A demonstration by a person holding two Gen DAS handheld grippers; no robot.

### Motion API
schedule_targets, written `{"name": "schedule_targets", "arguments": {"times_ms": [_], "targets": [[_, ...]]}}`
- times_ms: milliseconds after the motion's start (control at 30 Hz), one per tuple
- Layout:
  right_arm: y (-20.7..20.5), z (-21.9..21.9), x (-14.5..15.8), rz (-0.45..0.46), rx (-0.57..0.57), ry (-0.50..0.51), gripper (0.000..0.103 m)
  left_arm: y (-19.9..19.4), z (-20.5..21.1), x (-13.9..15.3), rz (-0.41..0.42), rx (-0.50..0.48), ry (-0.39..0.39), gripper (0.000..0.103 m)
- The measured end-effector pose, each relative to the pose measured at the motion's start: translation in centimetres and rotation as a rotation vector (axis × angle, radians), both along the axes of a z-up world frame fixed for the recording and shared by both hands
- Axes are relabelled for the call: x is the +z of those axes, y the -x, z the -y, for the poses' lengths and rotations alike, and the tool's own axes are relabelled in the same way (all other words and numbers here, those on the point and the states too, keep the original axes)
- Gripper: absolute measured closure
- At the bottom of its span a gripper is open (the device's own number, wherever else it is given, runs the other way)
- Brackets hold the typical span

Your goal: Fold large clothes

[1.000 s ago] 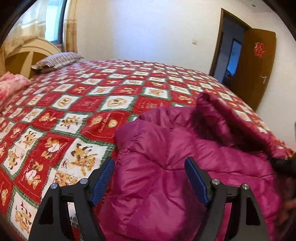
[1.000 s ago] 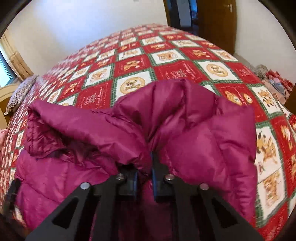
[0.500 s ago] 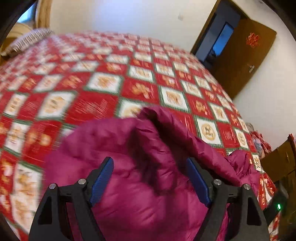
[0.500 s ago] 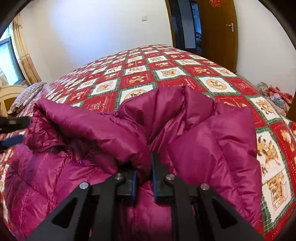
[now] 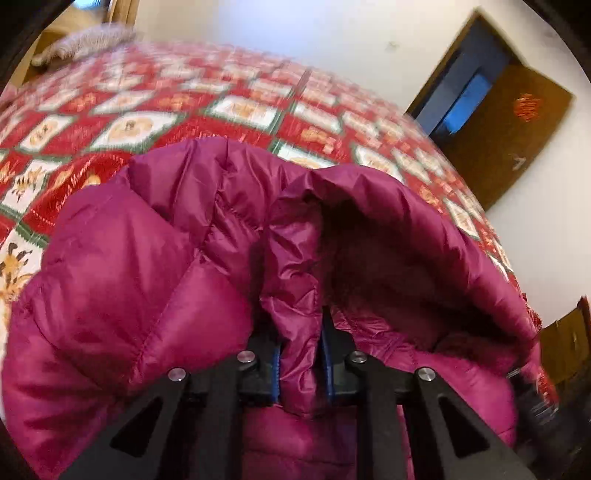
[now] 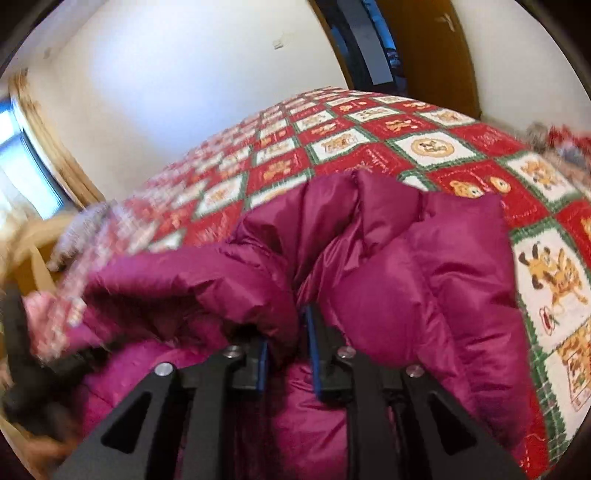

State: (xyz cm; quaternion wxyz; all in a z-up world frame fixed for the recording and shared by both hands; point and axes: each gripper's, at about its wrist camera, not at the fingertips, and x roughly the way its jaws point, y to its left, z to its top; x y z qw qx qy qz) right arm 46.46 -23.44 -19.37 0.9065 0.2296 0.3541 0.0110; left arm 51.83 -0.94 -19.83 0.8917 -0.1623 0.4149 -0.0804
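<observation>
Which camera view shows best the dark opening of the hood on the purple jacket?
The left wrist view shows it best: the hood of the jacket gapes toward the camera, and its dark lining is visible. The right wrist view shows only the outer quilted folds of the jacket, not the hood's inside.

A bed fills the room, covered by a quilt (image 5: 236, 107) of red and white squares with green borders and cartoon animals. In the left view, a striped pillow (image 5: 85, 42) lies at 11 o'clock near a wooden headboard (image 5: 55, 27). The wall (image 5: 295, 33) behind is plain white. At 2 o'clock a brown door (image 5: 517, 133) stands open with a red ornament (image 5: 526, 107) on it, beside a dark doorway (image 5: 458, 81). In the right view, a bright window (image 6: 22, 158) with a curtain (image 6: 55, 147) sits at 9 o'clock, and a switch plate (image 6: 277, 44) marks the wall at 12.
</observation>
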Motion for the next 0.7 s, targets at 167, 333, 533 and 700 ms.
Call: {"name": "schedule_targets", "arguments": {"times_ms": [167, 333, 533, 700], "targets": [[3.4, 2.3, 5.3, 0.106, -0.163, 0.082, 0.051, 0.4, -0.4, -0.3, 0.023, 0.009, 0.041, 0.085], [2.2, 2.1, 10.6, 0.14, -0.152, 0.065, 0.051, 0.6, -0.7, -0.3, 0.032, 0.009, 0.058, 0.085], [-5.3, -3.3, 9.6, -0.017, 0.015, 0.049, 0.074, 0.8, -0.7, -0.3, 0.037, 0.008, 0.057, 0.085], [-4.8, -5.9, 2.5, -0.262, 0.075, 0.155, 0.081, 0.7, -1.0, -0.5, 0.038, 0.005, 0.067, 0.085]]}}
